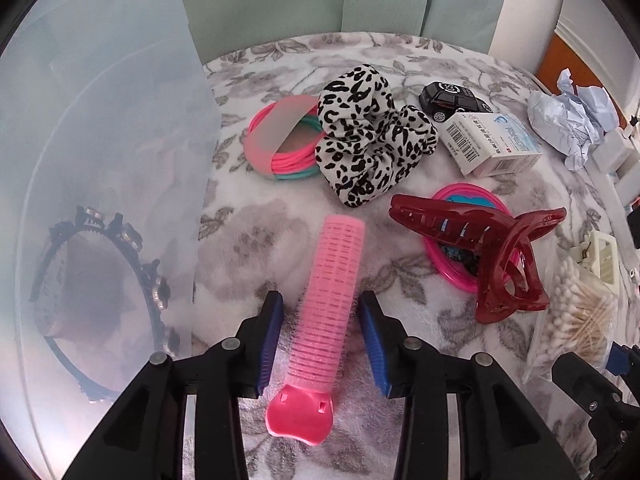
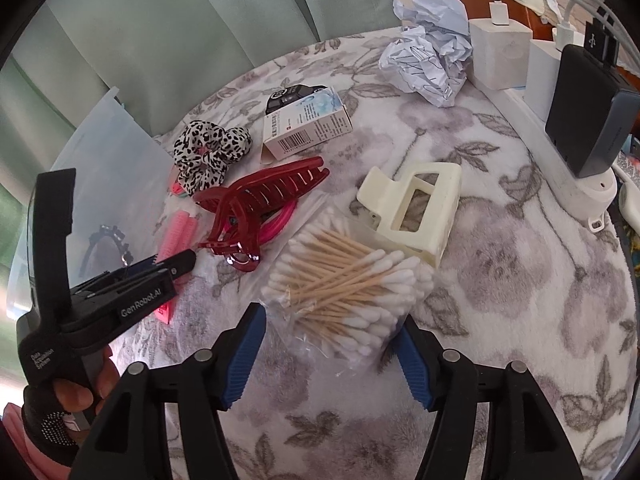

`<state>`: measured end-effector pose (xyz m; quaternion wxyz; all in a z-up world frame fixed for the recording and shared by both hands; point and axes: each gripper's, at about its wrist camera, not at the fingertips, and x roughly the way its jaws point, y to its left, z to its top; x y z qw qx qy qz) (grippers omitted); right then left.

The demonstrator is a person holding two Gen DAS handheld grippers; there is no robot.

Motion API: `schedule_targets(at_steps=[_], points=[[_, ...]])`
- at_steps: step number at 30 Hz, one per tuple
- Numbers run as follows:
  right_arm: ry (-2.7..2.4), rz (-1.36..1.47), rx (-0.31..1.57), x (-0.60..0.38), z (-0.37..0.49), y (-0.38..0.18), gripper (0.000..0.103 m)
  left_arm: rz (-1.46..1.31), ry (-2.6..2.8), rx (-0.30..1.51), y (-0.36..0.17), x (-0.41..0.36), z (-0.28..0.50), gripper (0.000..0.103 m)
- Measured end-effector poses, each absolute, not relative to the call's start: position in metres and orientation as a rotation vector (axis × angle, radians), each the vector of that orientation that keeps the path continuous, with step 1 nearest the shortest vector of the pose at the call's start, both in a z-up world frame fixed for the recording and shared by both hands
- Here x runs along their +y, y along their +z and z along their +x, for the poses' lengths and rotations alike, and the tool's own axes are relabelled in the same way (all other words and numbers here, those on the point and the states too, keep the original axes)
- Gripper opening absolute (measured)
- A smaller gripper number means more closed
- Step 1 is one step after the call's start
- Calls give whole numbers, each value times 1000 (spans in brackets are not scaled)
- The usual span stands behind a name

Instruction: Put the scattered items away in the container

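Note:
A pink hair roller (image 1: 328,300) lies on the floral blanket between the open jaws of my left gripper (image 1: 322,336); the pads do not touch it. The translucent container (image 1: 100,184) stands at the left with a black beaded headband (image 1: 116,280) inside. My right gripper (image 2: 328,348) is open around the near end of a clear bag of cotton swabs (image 2: 344,280). A red claw clip (image 1: 492,248) lies on a pink ring. A leopard scrunchie (image 1: 368,136), pink and teal hair ties (image 1: 280,140), a small white box (image 1: 488,144) and a black toy car (image 1: 452,100) lie beyond.
A cream claw clip (image 2: 416,208) lies past the swabs. Crumpled paper (image 2: 432,60), white chargers (image 2: 500,48) and a black power adapter (image 2: 588,112) on a power strip line the right edge. Green cushions stand behind.

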<state>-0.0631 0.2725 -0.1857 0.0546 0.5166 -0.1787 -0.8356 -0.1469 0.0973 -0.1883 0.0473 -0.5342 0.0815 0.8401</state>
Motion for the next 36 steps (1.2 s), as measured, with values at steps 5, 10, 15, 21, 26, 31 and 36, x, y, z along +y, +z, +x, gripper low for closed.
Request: schedule_targets(at_steps=[5,10,15,21,26,31,36], points=[[-2556,1578,-539,267,-74,-187,76,-1619,2576,239,-189,97,-148,43],[-2584,1586,-568,263,-84,-188,82,-1615,2587,209,-190,93,-149,48],[-2644,1606,-499,254,-88,-189,83,-1602,2596,196,-189,90,-148,48],[-2692,1622,-422,252,-84,-189,72,-1574,2588,180,-188,87,-142,37],[-2677,1657,-477,257,-74,-186,71,-1579,2572,243,-185,95,-133,27],[-2646,1688,-516,260,-58,-183,71,-1621,2543,180,-183,93,-125,26],[-2617,1709,-557,262,-45,-177,71,-1622,2535,234,-179,99,-109,26]])
